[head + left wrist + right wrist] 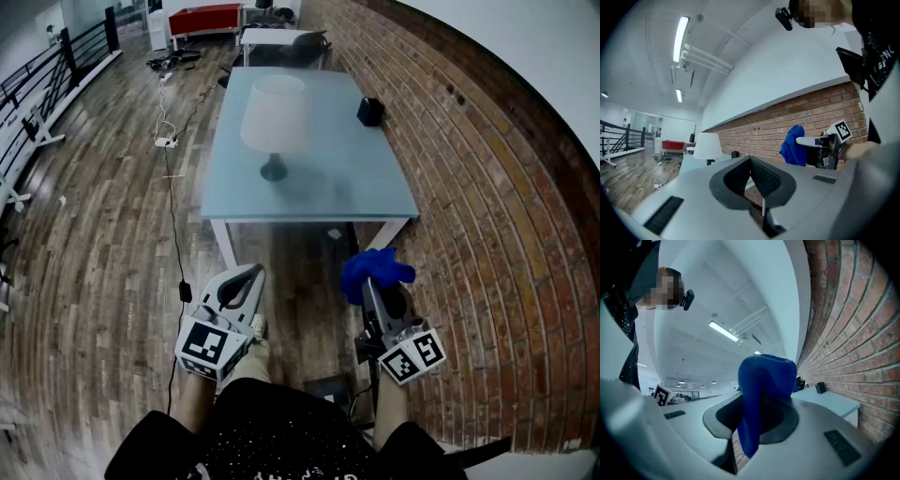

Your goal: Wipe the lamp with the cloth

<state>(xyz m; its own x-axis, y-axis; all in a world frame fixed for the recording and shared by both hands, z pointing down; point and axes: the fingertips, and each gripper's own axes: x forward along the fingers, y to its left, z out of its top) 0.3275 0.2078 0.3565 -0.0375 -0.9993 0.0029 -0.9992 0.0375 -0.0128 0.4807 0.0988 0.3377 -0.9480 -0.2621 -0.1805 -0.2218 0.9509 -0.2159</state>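
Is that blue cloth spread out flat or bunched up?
Bunched up: the blue cloth is a crumpled wad, folds drooping, pinched in the right gripper.

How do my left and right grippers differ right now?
Load: the left gripper is empty; the right gripper holds the blue cloth. Jaws: the left's meet pad to pad; the right's press on cloth, which bunches above their tip. Both sit short of the table, away from the lamp.

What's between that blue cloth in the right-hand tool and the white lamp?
In the head view, only wooden floor and then bare pale-blue glass tabletop separate the blue cloth from the white-shaded lamp.
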